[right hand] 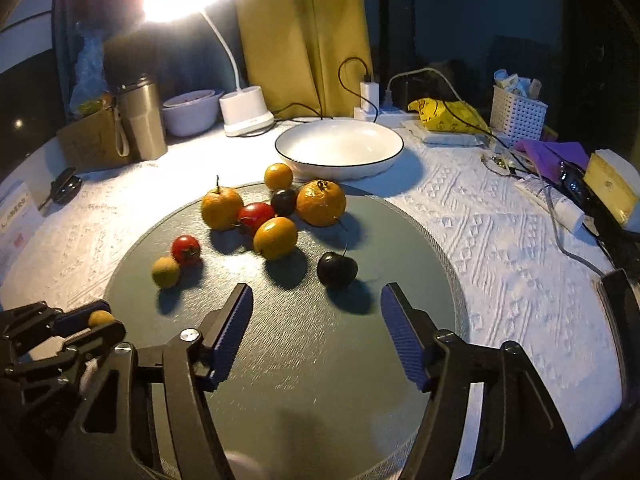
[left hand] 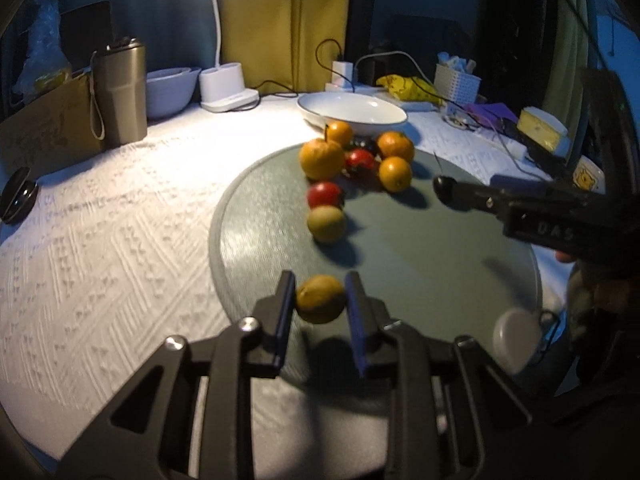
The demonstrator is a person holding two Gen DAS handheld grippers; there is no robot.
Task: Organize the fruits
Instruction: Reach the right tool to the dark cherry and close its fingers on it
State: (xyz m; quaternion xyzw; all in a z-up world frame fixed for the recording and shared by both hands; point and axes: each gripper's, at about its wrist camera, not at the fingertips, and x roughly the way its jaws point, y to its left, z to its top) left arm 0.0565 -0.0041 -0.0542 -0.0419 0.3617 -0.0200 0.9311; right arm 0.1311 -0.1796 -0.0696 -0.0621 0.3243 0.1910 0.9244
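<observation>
Black gripper arms fill the bottom of both views, and beneath them the round grey-green board (right hand: 312,360) takes up most of the white embossed tablecloth (left hand: 100,248). Behind the board sits the wide white bowl (right hand: 340,148) with a dark rim, nothing visible inside it, and farther back a lit white desk lamp (right hand: 244,114) and a steel tumbler (left hand: 122,94) stand near the yellow curtain (right hand: 304,32). On the far part of the board the fruits huddle together: a big orange (right hand: 321,203) touching a dark cherry (right hand: 283,201), a stemmed orange (right hand: 221,207), a red tomato (right hand: 256,216) wedged between them, a smaller orange (right hand: 275,237) in front and another small orange (right hand: 278,176) at the board's far edge, just before the bowl. A second tomato (right hand: 186,249) and a yellow-green fruit (right hand: 165,272) touch each other off to the left, apart from the cluster. The left gripper (left hand: 320,300) has its two fingers closed narrowly against a small yellow-green fruit (left hand: 320,299), held above the near part of the board. The right gripper (right hand: 316,312) stands with its jaws wide apart and nothing between them, hovering just behind a lone black cherry (right hand: 337,269) with a long stem that lies on the board.
</observation>
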